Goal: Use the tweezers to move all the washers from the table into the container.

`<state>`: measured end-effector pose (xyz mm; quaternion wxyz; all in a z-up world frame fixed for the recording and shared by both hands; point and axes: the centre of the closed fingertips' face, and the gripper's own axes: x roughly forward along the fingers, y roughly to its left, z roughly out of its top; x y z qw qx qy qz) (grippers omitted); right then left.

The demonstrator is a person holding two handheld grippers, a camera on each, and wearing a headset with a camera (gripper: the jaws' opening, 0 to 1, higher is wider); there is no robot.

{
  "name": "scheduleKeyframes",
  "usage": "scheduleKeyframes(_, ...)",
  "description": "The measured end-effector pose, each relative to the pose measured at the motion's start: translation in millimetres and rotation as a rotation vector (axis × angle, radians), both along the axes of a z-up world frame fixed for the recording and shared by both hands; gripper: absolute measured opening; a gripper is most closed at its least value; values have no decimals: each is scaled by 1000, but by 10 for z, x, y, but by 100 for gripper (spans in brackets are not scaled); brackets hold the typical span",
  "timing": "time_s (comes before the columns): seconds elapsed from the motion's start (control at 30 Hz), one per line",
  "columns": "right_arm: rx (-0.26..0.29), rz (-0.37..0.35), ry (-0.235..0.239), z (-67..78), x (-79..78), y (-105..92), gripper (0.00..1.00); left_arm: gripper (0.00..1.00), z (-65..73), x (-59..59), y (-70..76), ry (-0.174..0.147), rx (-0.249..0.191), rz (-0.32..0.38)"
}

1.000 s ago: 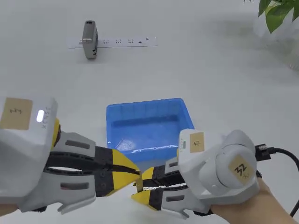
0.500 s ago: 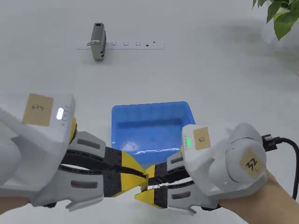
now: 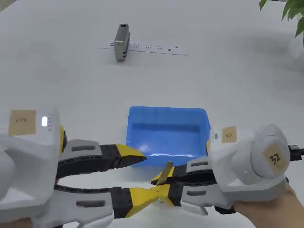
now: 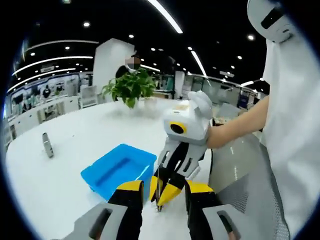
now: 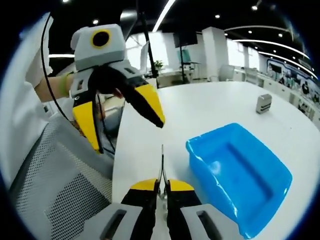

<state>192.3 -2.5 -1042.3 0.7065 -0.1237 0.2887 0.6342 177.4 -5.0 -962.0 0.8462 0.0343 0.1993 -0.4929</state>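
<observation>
Right gripper (image 5: 161, 184): jaws are shut flat on the tweezers (image 5: 161, 165), pinched near their rear end so the thin legs project forward, in my judgement to keep the working tips free for picking. Left gripper (image 5: 127, 136): jaws stand wide apart and hold nothing. It faces the right gripper tip to tip, a posture I judge to be readiness to steady or reseat the tweezers. The blue container (image 3: 167, 109) sits on the white table (image 3: 228, 71), mid-frame in the head view, just beyond both grippers, which would keep any carry short. How many washers remain to be moved I cannot tell. The right gripper view confirms the clamp and shows the tweezers running up the frame's centre line, with the container at lower right. The head view gives only a short tilted stub of them between the yellow tips. The left gripper view shows the tweezers' tips pointing down below the right gripper's tips. Whether they touch the table cannot be told. That view also takes in a plant (image 4: 129, 86) in the upper centre. The head view alone sets out a power strip (image 3: 159, 48) with an adapter block (image 3: 122, 35) at upper centre, well apart from the work.
</observation>
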Motion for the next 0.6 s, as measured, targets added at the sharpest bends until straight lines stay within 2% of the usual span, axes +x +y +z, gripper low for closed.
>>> scheduleKeyframes(0.07,5,-22,17,12,25,-18,3,38,-16,-28,38,5,-1,51)
scheduleKeyframes(0.13,15,-36,37,39,37,-28,2,41,-5,-65,53,-5,-15,100)
scheduleKeyframes(0.23,13,-53,47,67,61,-48,3,49,58,-80,54,-11,-81,196)
scheduleKeyframes(0.37,19,-84,60,124,90,-94,3,63,92,-63,58,-14,-131,287)
scheduleKeyframes(0.4,22,-91,62,138,96,-105,3,67,93,-49,73,-19,-133,319)
scheduleKeyframes(0.5,22,-121,59,203,127,-172,3,74,121,-48,68,-40,-139,350)
scheduleKeyframes(0.6,25,-146,51,272,161,-240,3,78,136,-32,66,-79,-125,394)
